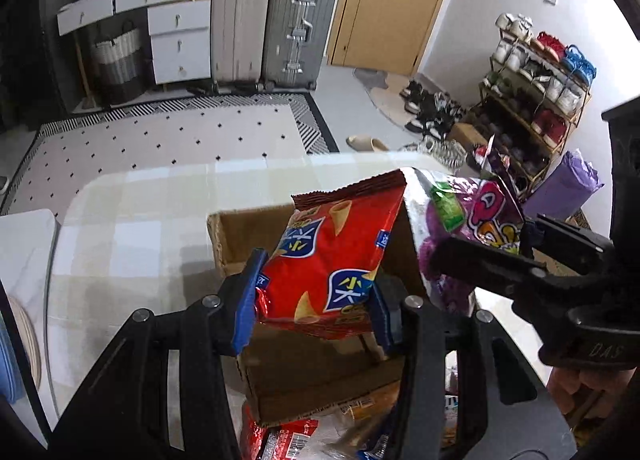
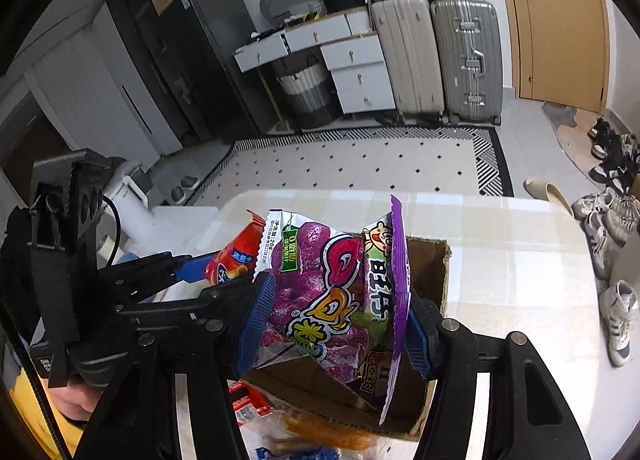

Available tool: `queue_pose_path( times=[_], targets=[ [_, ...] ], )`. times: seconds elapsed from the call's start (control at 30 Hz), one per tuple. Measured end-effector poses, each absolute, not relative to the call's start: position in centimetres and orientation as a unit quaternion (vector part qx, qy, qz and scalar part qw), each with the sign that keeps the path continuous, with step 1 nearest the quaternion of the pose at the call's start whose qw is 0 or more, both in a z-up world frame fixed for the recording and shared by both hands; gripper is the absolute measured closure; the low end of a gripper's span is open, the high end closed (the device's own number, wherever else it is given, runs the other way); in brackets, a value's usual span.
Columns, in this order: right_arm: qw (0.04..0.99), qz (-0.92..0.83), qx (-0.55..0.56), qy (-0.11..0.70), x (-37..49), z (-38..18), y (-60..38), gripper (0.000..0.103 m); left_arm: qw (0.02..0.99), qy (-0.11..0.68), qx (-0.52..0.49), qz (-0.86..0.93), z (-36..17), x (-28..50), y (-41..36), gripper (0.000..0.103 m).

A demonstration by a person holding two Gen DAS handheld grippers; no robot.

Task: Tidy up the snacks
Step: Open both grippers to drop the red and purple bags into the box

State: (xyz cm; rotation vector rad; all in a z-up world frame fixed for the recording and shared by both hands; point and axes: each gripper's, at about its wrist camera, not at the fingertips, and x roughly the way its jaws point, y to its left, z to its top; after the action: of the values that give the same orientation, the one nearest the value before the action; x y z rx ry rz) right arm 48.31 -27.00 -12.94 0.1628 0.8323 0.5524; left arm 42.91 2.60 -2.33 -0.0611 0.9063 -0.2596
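Observation:
My left gripper (image 1: 316, 292) is shut on a red snack bag (image 1: 332, 256) with cone-shaped chips printed on it, held above an open cardboard box (image 1: 232, 240). My right gripper (image 2: 340, 320) is shut on a purple and white candy bag (image 2: 328, 292), held over the same cardboard box (image 2: 430, 272). In the left wrist view the purple bag (image 1: 460, 219) and the right gripper (image 1: 500, 256) hang just right of the red bag. In the right wrist view the red bag (image 2: 236, 256) and the left gripper (image 2: 192, 268) show at the left.
The box stands on a table with a pale checked cloth (image 1: 132, 227). More snack packets (image 1: 280, 436) lie on the table in front of the box. A shoe rack (image 1: 536, 99), suitcases (image 1: 272, 27) and a patterned rug (image 1: 160, 139) lie beyond the table.

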Motion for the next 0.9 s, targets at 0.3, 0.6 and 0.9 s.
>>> queue_pose_path(
  times=[0.3,0.6,0.9],
  targets=[
    [0.866,0.259,0.076,0.420,49.7,-15.3,-26.7,0.043,0.883,0.452,-0.022,-0.124,-6.2,45.0,2.4,0.059],
    [0.865,0.251,0.072,0.429,50.2,-16.3,-26.4,0.043,0.880,0.459,-0.011,-0.121,-8.5,44.5,1.8,0.059],
    [0.868,0.253,0.061,0.424,49.7,-16.5,-26.5,0.043,0.881,0.458,-0.013,-0.121,-8.7,43.0,2.4,0.057]
  ],
)
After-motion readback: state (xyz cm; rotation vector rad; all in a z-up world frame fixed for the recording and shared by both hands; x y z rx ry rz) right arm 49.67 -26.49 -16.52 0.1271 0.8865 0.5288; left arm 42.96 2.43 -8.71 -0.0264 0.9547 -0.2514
